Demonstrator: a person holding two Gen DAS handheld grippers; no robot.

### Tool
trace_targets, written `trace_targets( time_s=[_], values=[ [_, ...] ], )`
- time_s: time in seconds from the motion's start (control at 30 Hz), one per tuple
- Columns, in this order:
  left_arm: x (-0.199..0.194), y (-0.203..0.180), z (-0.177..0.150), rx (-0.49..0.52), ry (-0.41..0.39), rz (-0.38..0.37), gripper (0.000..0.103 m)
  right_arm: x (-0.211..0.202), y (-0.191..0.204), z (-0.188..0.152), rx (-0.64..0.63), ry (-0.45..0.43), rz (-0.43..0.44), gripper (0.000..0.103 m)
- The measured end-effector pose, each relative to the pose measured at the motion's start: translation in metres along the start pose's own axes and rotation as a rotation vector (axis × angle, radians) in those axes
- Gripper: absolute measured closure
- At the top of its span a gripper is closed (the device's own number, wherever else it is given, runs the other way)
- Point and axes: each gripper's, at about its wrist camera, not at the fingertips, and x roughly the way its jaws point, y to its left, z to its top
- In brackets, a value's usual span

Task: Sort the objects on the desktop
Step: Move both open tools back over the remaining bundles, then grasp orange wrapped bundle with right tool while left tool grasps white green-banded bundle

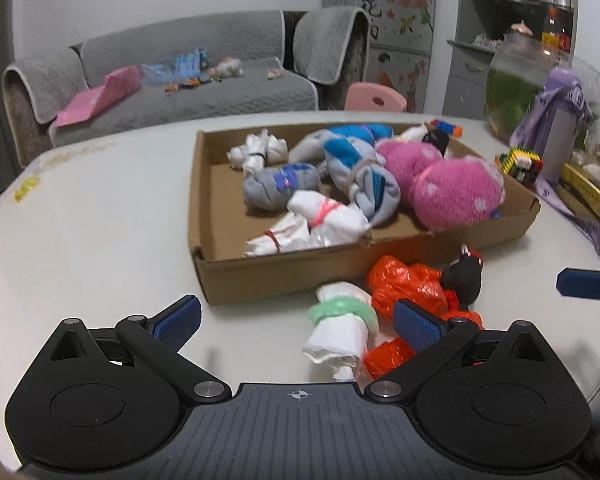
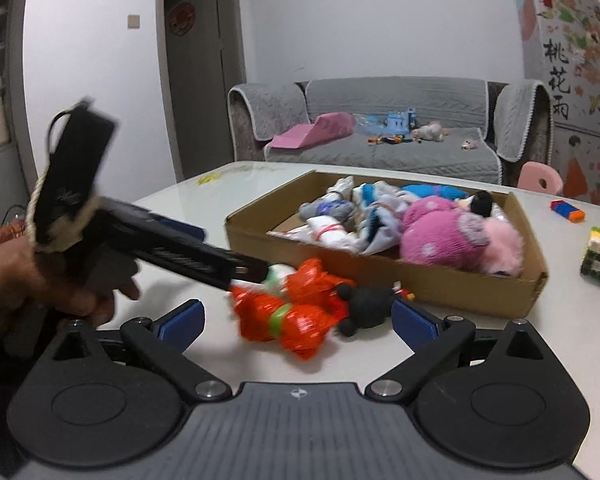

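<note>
While my left gripper [image 1: 296,320] hangs low over the counter [image 1: 100,208] with its blue pads spread wide and nothing between them, I judge the step in hand to be picking up the last loose items that lie just outside the cardboard box [image 1: 284,268]. From the left wrist view I count three such items against the box's near wall: one white bag bundle [image 1: 342,326] tied with a green band, one orange bag bundle [image 1: 410,286] touching it, and one small black plush toy [image 1: 464,276] at the orange one's far side. Inside the box I make out two white tied bundles, about three grey-and-blue rolled socks, and one pink plush toy [image 1: 444,184], though the pile overlaps and my sock count is unsure. Beyond the box stands one colourful block cube [image 1: 520,162]. From the right wrist view, my right gripper [image 2: 296,318] is likewise spread and empty, with the orange bundle [image 2: 296,308] and the black toy [image 2: 364,306] lying just ahead between its pads, blurred. My left gripper [image 2: 256,270] reaches in from the left there, its tip by the white bundle. My next move, I think, calls for closing on one bundle without dragging its neighbours, then lifting it over the box wall.
</note>
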Motion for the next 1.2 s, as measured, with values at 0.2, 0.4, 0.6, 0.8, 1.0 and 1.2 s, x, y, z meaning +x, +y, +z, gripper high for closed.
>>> trace_targets(
  time_s=[0.2, 0.4, 0.6, 0.8, 1.0, 1.2],
  values=[
    [0.014, -0.008, -0.004, 0.016, 0.036, -0.017, 0.0, 0.018, 0.011, -0.013, -0.027, 0.016, -0.046, 0.001],
    [0.026, -0.003, -0.011, -0.01, 0.078, 0.026, 0.003, 0.011, 0.01, -0.024, -0.014, 0.033, -0.066, 0.001],
    [0.015, 0.012, -0.015, -0.04, 0.059, 0.082, 0.012, 0.012, 0.014, -0.024, -0.005, 0.04, -0.081, 0.001],
    [0.005, 0.026, -0.019, -0.103, 0.063, 0.128, 0.009, 0.021, 0.026, -0.024, -0.024, 0.039, -0.073, 0.001],
    [0.004, 0.024, -0.019, -0.128, 0.048, 0.133, 0.0, 0.033, 0.037, -0.022, -0.065, 0.052, -0.077, 0.001],
    [0.01, 0.018, -0.021, -0.126, 0.052, 0.142, 0.0, 0.038, 0.035, -0.025, -0.064, 0.066, -0.076, 0.005]
  ],
)
